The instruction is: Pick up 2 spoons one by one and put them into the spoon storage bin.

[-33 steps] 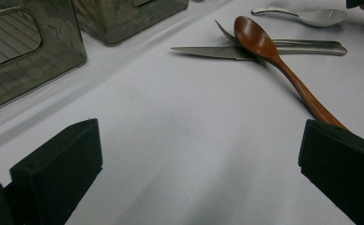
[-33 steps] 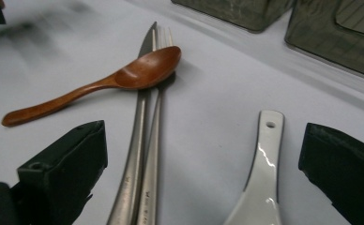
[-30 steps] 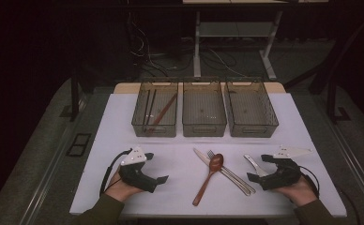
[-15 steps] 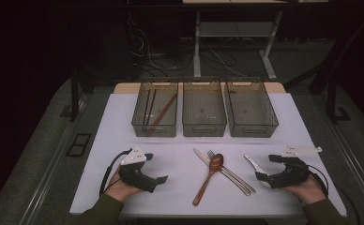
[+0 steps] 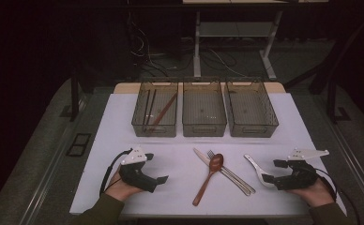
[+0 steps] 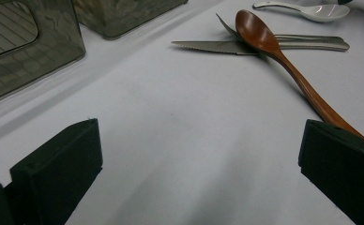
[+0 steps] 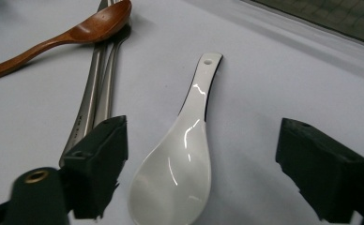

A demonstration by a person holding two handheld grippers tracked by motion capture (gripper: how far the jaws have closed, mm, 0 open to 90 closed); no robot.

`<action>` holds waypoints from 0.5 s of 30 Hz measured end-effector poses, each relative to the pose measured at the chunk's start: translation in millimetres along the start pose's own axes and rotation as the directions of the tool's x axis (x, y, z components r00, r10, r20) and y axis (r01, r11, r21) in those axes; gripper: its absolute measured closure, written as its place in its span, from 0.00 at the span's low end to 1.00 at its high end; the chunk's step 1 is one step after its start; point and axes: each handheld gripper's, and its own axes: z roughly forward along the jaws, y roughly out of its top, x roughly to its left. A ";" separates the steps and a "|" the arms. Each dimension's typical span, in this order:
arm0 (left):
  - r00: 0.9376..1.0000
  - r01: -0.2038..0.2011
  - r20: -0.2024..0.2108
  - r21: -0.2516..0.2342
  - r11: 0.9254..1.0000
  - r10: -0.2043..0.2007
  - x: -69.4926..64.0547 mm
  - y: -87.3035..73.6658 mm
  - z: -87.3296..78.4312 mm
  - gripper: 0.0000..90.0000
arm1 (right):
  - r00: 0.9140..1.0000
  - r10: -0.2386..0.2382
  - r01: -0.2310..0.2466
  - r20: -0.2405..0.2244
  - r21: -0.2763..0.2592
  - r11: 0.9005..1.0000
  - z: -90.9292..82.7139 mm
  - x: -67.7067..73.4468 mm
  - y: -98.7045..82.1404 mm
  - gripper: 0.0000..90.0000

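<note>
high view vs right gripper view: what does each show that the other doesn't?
High view alone: three bins in a row, the left bin holding chopsticks, and both hands, with the left tool resting apart from the cutlery.

Right gripper view alone: the small hole at the end of the white spoon's handle, and the right tool from close up, jaws apart on either side of the bowl of the white spoon, which they have just been closing toward without touching it.

Both: white spoon, wooden spoon, the steel cutlery handles, white table.

high: above, facing forward-down | gripper views: low, close | shared: white spoon (image 7: pixel 180 154)
</note>
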 end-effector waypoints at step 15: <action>1.000 0.001 0.006 0.004 1.000 -0.001 -0.4 -0.3 1.3 0.00 | 0.999 -0.010 0.010 -0.042 -0.002 1.000 0.0 1.9 2.7 0.50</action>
